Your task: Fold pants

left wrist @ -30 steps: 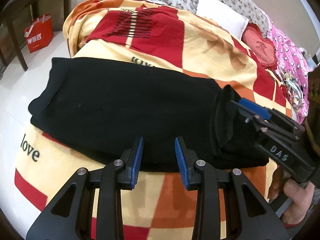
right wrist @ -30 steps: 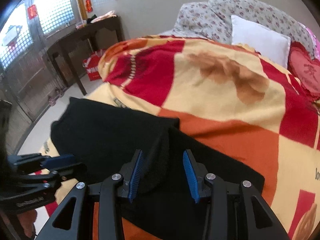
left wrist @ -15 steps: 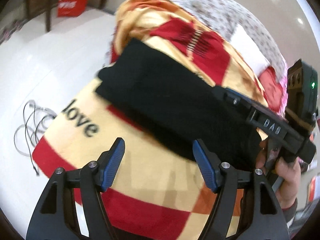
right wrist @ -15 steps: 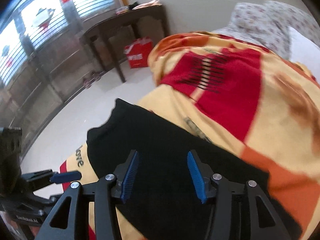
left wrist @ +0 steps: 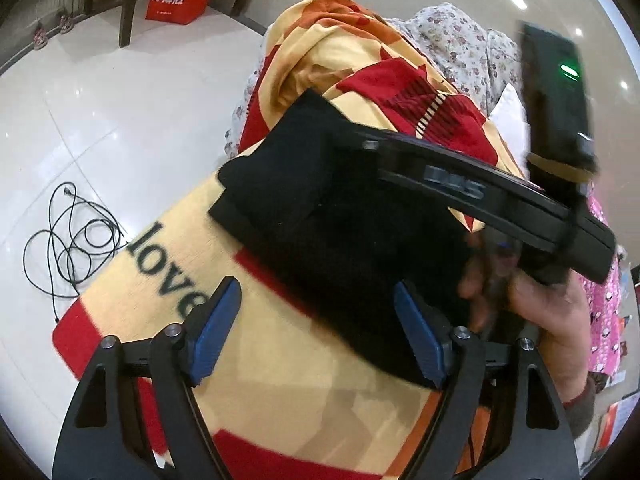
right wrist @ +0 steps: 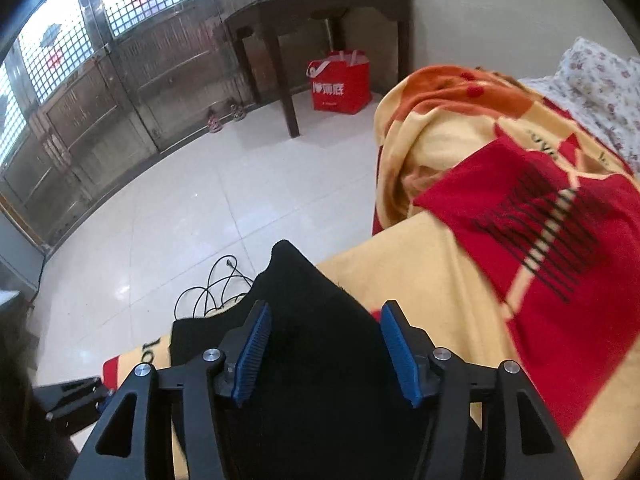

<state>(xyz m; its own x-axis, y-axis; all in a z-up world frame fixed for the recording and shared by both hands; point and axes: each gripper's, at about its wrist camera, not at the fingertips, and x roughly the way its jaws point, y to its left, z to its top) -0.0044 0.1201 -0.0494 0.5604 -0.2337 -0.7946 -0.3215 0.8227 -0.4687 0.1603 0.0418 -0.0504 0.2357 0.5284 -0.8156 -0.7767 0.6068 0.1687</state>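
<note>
Hovering over the blanket, the left gripper is spread wide, grasping nothing; the one pair of black pants lies folded on the bed just ahead. The right gripper crosses above them, a hand on its handle. One cable coils on the tiled floor.

From the right wrist, the right gripper is released, pants beneath it. One red bag sits under a dark table.
</note>
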